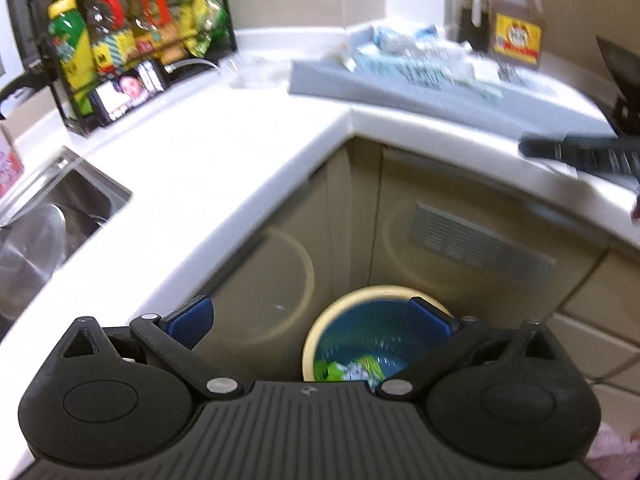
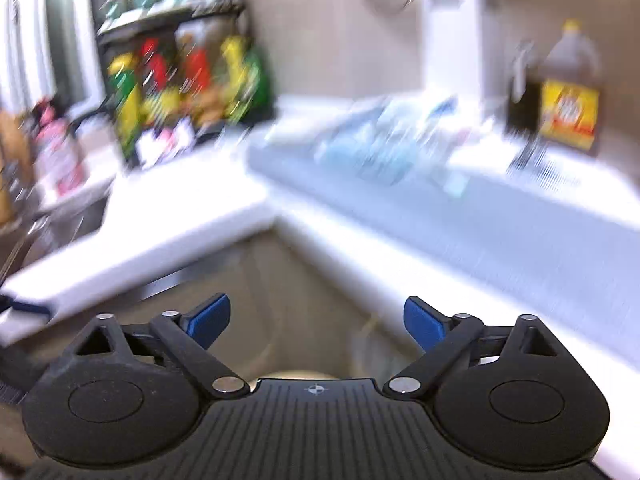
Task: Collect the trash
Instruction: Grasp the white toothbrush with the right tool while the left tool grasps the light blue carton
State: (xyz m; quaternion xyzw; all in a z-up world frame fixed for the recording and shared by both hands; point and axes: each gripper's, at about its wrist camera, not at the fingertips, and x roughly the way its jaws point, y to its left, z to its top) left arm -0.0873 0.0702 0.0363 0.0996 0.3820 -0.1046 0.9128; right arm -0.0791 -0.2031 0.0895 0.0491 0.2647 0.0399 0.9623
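Your white L-shaped counter (image 1: 224, 168) wraps one inside corner, with beige cabinet doors (image 1: 460, 248) below it. On the right-hand run lies one grey mat (image 1: 460, 96), and on the mat sits a loose heap of blue-and-white wrappers (image 1: 404, 46), too blurred to count. One steel sink (image 1: 60, 216) is at the left. One black rack (image 1: 132, 40) at the back holds about five bottles. Two more bottles stand by the far wall, one dark (image 1: 474, 16) and one amber jug (image 1: 518, 20) with a yellow label. One cream-rimmed bin (image 1: 320, 332) with a blue liner stands on the floor in the corner, green and white scraps inside.

Your left gripper (image 1: 310, 322) hangs above the bin, jaws wide apart, holding nothing. Your right gripper (image 2: 316, 326) is also spread wide and empty, facing the mat.
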